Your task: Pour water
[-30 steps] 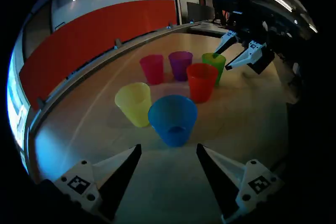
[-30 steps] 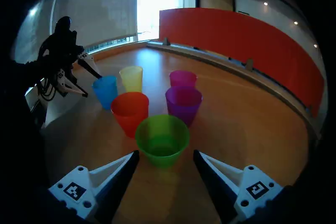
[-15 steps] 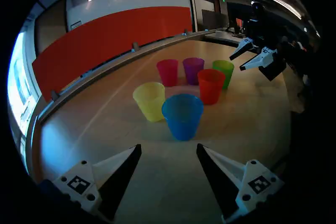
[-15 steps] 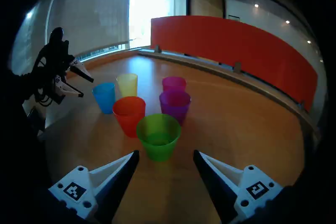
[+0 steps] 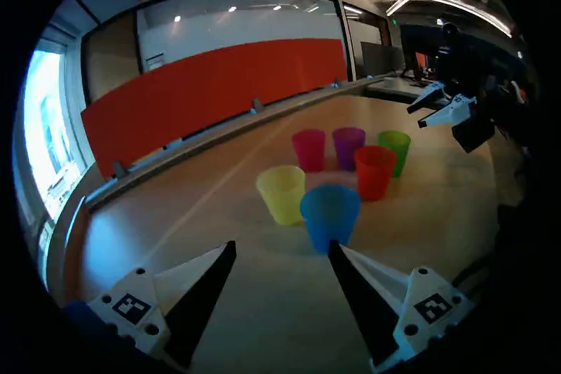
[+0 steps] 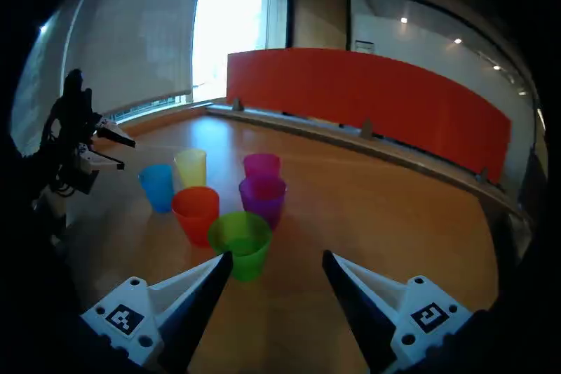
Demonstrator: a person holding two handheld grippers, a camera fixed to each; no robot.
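Six plastic cups stood upright, bunched close together on the pale wooden counter (image 5: pixel 175 234). The left claw (image 5: pixel 280 244) hung low over the counter with its fingers spread wide and nothing between them. The blue plastic cup (image 5: pixel 329 216) stood just past its right fingertip, with the yellow plastic cup (image 5: pixel 282 194) just beside that. Behind these were the orange plastic cup (image 5: pixel 374 172), the pink plastic cup (image 5: pixel 309 149) and the purple plastic cup (image 5: pixel 348 147).

On the opposite side of the group, the right claw (image 6: pixel 277 255) was likewise wide open and empty-handed. The green plastic cup (image 6: pixel 240 244) stood nearest it, just ahead of its left fingertip.

From where I stood I could not tell whether any cup had water in it.

A long red partition panel (image 6: pixel 365 100) ran along the counter's far edge, and a bright window (image 6: pixel 224 44) glared beyond it.
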